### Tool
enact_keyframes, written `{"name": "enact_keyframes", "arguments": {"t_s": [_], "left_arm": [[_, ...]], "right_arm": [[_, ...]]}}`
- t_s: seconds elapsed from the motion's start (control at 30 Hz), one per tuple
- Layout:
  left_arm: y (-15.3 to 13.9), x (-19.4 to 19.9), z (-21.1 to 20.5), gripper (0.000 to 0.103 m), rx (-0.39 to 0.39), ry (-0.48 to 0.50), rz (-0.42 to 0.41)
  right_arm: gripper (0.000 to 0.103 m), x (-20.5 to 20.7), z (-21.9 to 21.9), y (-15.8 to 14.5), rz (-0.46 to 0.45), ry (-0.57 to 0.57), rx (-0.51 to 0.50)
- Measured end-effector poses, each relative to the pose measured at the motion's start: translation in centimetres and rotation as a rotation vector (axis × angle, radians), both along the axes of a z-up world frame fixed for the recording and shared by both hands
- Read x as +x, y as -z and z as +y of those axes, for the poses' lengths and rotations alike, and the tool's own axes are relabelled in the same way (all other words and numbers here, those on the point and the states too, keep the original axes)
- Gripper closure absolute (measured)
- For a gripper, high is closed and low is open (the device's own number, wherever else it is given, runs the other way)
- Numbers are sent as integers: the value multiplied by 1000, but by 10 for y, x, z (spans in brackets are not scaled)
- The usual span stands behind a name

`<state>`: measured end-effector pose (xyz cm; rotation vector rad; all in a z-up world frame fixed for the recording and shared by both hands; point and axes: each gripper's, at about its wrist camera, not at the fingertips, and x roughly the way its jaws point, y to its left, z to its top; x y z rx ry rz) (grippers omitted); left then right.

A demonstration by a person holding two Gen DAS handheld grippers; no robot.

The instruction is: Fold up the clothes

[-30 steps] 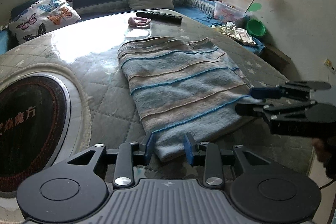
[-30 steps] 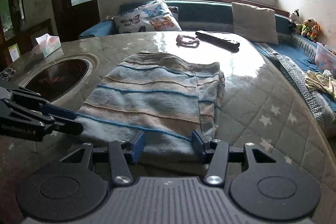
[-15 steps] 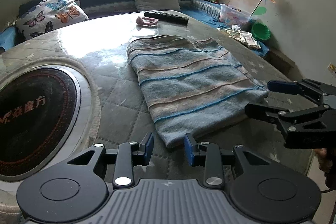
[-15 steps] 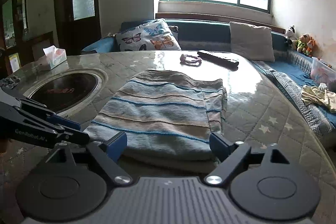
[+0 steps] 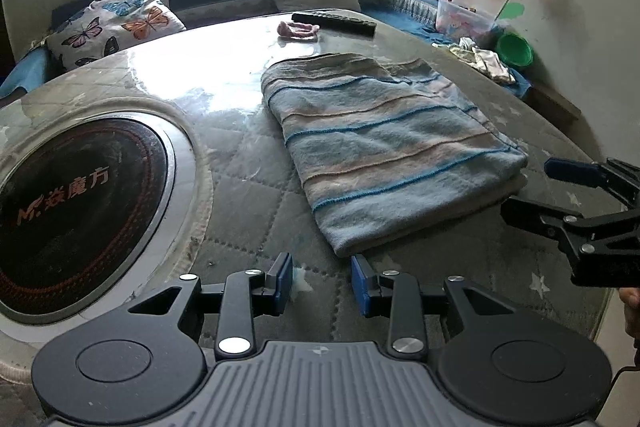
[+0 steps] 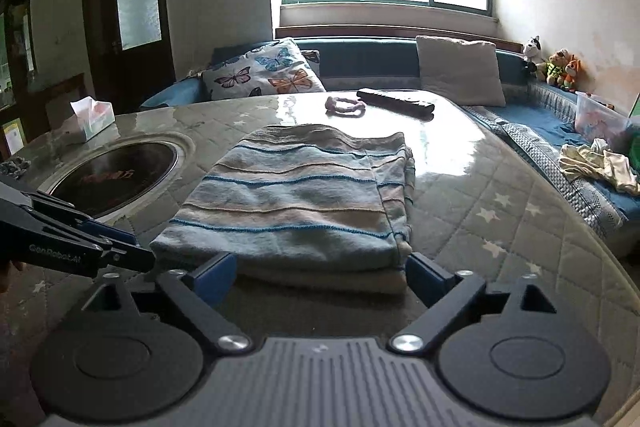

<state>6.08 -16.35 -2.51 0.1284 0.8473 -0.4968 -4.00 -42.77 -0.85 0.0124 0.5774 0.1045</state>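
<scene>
A folded blue and beige striped cloth [image 5: 384, 147] lies flat on the quilted table cover [image 5: 248, 211], several layers thick at its near edge. My left gripper [image 5: 322, 281] is open and empty, a little short of the cloth's near corner. In the right wrist view the same cloth [image 6: 296, 199] sits just beyond my right gripper [image 6: 320, 275], which is open wide with its fingers level with the cloth's two near corners and nothing held. Each gripper shows in the other's view: the right gripper [image 5: 532, 187] beside the cloth's right corner, the left gripper [image 6: 138, 251] at its left corner.
A round black cooktop [image 5: 72, 195] is set into the table on the left. A pink hair tie [image 5: 298, 30] and a black remote [image 5: 334, 21] lie beyond the cloth. A tissue box [image 6: 90, 119] stands far left. Loose clothes [image 6: 596, 167] lie on the bench right.
Both grippers have drawn back from the cloth's near edge, leaving it lying flat. The right gripper's fingers have spread much wider; the left gripper's gap is unchanged.
</scene>
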Motion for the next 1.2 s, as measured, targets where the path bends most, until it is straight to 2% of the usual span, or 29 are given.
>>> {"name": "enact_keyframes", "arguments": {"t_s": [0.53,0.63,1.2], "left_arm": [[-3,-18,-6,68,0,29,-20],[-3,-20,-7,68,1,31,-22],[-4,-29,-3,68,8,29,-46]], "right_arm": [[3,-21,11,-1,-34,12,-2],[0,-23,12,-1,-40,15,-3],[0,-32,21,-1,-40,16,-22]]}}
